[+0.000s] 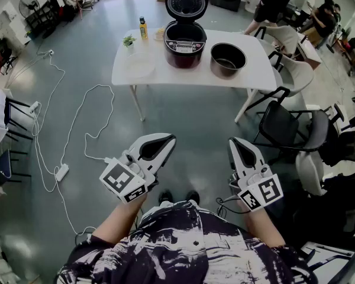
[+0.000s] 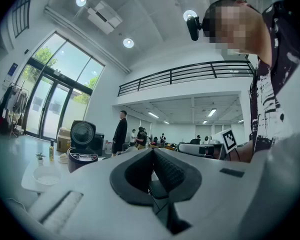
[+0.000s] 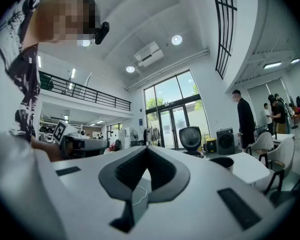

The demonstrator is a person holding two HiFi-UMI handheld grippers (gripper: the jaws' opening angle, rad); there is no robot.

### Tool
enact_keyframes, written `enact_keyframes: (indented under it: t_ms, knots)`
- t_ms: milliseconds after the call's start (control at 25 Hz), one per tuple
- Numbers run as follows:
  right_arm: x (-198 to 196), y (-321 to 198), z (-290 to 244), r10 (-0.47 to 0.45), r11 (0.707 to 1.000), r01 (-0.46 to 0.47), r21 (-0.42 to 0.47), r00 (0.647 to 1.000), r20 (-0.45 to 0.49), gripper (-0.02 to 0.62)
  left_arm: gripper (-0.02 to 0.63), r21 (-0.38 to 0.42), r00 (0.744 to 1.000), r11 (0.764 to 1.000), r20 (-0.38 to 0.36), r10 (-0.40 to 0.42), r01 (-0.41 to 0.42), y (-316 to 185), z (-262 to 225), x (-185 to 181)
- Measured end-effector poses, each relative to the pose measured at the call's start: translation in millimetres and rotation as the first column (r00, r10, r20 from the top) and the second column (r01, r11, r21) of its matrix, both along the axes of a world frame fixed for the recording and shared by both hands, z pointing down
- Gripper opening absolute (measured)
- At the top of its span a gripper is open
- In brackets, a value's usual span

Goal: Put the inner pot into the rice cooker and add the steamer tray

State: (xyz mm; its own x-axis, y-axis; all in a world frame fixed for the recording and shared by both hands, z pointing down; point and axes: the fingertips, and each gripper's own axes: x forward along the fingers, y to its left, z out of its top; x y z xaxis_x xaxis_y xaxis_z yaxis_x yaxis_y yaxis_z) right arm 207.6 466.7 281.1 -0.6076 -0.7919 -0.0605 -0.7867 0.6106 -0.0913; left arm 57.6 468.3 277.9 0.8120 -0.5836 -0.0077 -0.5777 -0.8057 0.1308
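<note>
Far ahead stands a white table (image 1: 257,76). On it the dark red rice cooker (image 1: 184,40) (image 2: 82,154) has its lid raised and its cavity bare. The black inner pot (image 1: 228,59) (image 3: 221,162) stands to its right. The pale translucent steamer tray (image 1: 139,65) (image 2: 46,175) lies to its left. My left gripper (image 1: 170,138) (image 2: 152,151) and right gripper (image 1: 232,141) (image 3: 146,149) are held level near my body, well short of the table. Both are shut with nothing between the jaws.
A yellow bottle (image 1: 143,28) and a small plant (image 1: 129,41) stand at the table's back left. Dark chairs (image 1: 284,126) crowd the right side. A white cable and power strip (image 1: 62,171) lie on the floor at left. People stand behind the table at the far right.
</note>
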Motion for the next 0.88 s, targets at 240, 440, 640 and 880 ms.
enact_keyframes:
  t_ms: [240, 440, 640, 880]
  knots:
    - [-6.5, -2.0, -1.9, -0.009, 1.000, 0.009, -0.001, 1.000, -0.004, -0.003, 0.005, -0.001, 1.000, 1.000, -0.005, -0.001, 0.001, -2.2, -1.9, -5.0]
    - [-8.2, -3.9, 1.2, -0.016, 1.000, 0.016, -0.004, 1.000, -0.004, -0.003, 0.005, -0.008, 1.000, 1.000, -0.004, 0.004, -0.004, -3.9, 1.6, -5.1]
    - [-12.0, -14.4, -0.4, 0.003, 1.000, 0.000, -0.022, 0.995, 0.102, 0.518, 0.005, -0.012, 1.000, 1.000, -0.006, 0.007, -0.007, -4.1, 3.0, -6.0]
    - [-26.4, -16.9, 4.9, -0.021, 1.000, 0.023, -0.018, 0.996, 0.081, 0.554, 0.005, -0.014, 1.000, 1.000, -0.009, 0.006, -0.006, -6.9, 4.6, -8.3]
